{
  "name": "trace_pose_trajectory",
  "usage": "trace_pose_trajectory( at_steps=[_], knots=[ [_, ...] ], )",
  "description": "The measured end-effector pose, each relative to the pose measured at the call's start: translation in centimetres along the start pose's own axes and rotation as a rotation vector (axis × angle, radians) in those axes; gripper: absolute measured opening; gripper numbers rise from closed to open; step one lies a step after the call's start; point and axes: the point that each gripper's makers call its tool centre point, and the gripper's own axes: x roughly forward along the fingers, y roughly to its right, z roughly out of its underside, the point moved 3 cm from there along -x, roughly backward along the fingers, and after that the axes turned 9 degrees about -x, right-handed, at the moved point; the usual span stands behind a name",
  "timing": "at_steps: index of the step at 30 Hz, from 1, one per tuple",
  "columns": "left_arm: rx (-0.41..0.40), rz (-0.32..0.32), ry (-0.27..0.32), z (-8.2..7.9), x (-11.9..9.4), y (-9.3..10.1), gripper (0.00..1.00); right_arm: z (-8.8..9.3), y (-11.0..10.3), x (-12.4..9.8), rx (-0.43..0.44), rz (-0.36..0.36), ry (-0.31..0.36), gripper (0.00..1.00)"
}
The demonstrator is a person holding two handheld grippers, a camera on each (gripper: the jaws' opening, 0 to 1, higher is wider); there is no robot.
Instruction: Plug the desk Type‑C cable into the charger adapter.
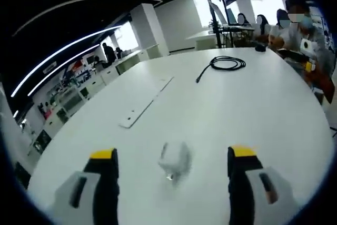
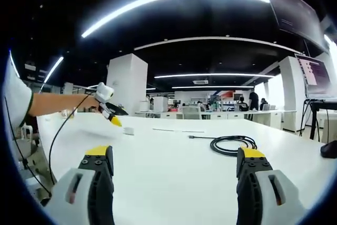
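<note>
We saw the left gripper (image 1: 175, 166) in left gripper view w/ black yellow-tipped jaws spread wide, nothing between them but air above the round white table (image 1: 253, 109). The small white charger adapter (image 1: 174, 159) lay on the tabletop between the two jaws, apart from both, a bit blurred. The coiled black Type-C cable (image 1: 226, 62) sat well apart from it, farther across the table, one loose end w/ plug trailing toward the table centre. A flat white strip (image 1: 145, 103) lay on the table between adapter and cable, off to one side. Seated people (image 1: 295, 27) were at the far edge.

In right gripper view the right gripper (image 2: 176, 163) had its jaws spread too, holding nothing, over bare tabletop (image 2: 168, 172). The cable coil (image 2: 233, 144) lay ahead near the one jaw. We spotted the left gripper (image 2: 110, 113) coming in from the side, held by a hand (image 2: 93, 100) w/ bare forearm; small white adapter (image 2: 128, 130) on the table just beside its tip. Touching or not, we couldn't tell.
</note>
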Motion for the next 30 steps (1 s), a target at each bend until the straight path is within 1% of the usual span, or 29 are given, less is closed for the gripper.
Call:
trace_pose_trajectory(
  at_steps=[3,7,9,12,15,16,19,21,23,26,30],
  knots=[
    [0.010,0.016,-0.024,-0.1,0.8,-0.5,0.83,0.2,0.0,0.0,0.005,-0.001,-0.004,0.99],
    [0.017,0.031,-0.061,0.1,1.4,-0.7,0.81,0.4,-0.1,0.2,0.006,-0.006,-0.010,0.99],
    [0.018,0.039,-0.082,0.3,1.5,-0.2,0.80,0.3,-0.1,0.3,0.006,-0.007,-0.008,0.99],
    [0.025,0.058,-0.113,0.5,2.1,-0.1,0.78,0.2,-0.2,0.5,0.004,-0.008,-0.007,0.99],
    [0.030,0.060,-0.139,0.7,2.5,-0.3,0.78,0.1,-0.3,0.7,0.002,-0.011,-0.007,0.99],
    [0.032,0.067,-0.146,0.8,2.6,0.1,0.78,0.1,-0.3,0.7,0.000,-0.011,-0.006,0.99],
    [0.038,0.077,-0.153,1.0,3.0,0.3,0.77,-0.1,-0.2,0.8,-0.002,-0.011,-0.003,0.99],
    [0.035,0.089,-0.175,1.3,3.1,0.4,0.77,-0.1,-0.2,0.8,-0.003,-0.012,-0.003,0.99],
    [0.041,0.095,-0.201,1.6,3.3,0.2,0.74,-0.2,-0.2,0.9,-0.006,-0.013,-0.005,0.99],
    [0.035,0.095,-0.215,1.8,3.5,0.0,0.73,-0.4,-0.3,1.0,-0.008,-0.015,-0.001,0.99],
    [0.022,0.100,-0.229,1.7,3.6,-0.2,0.65,-0.6,-0.4,1.1,-0.013,-0.020,0.002,0.99]
  ],
)
